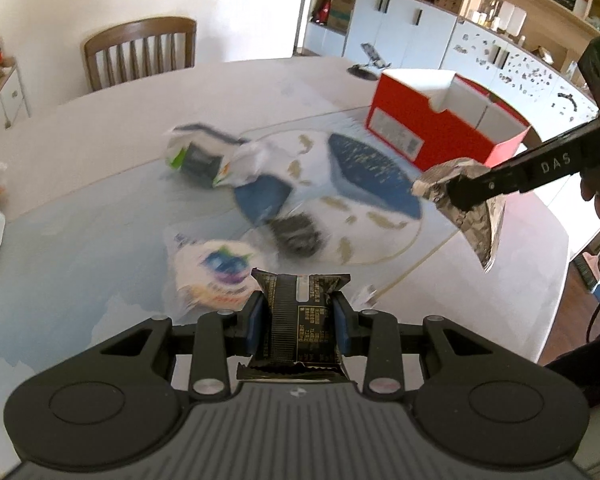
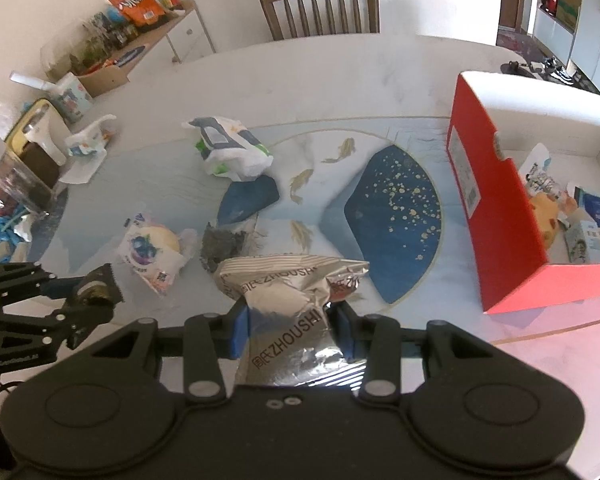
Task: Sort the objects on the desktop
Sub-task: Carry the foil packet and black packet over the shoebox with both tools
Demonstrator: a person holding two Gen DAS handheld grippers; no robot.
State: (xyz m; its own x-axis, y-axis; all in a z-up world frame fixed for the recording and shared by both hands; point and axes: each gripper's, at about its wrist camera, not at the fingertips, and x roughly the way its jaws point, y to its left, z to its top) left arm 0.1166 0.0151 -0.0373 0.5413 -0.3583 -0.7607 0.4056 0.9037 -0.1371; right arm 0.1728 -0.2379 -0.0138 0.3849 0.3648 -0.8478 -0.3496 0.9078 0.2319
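My left gripper (image 1: 299, 312) is shut on a black snack packet (image 1: 300, 320) and holds it above the table; it also shows in the right wrist view (image 2: 96, 288) at the left. My right gripper (image 2: 292, 328) is shut on a silver foil packet (image 2: 292, 304); in the left wrist view the foil packet (image 1: 472, 216) hangs at the right, near the red box (image 1: 432, 136). The red box (image 2: 496, 216) stands open at the right with several packets inside. On the table lie a blueberry bun packet (image 2: 150, 252), a white and green bag (image 2: 228, 148) and a dark crumpled wrapper (image 2: 222, 246).
A round fish-pattern mat (image 2: 340, 208) covers the table's middle. A wooden chair (image 2: 320, 4) stands at the far edge. Jars, a cup and tissue (image 2: 86, 140) crowd the table's left side. A phone stand (image 1: 370, 62) sits behind the box.
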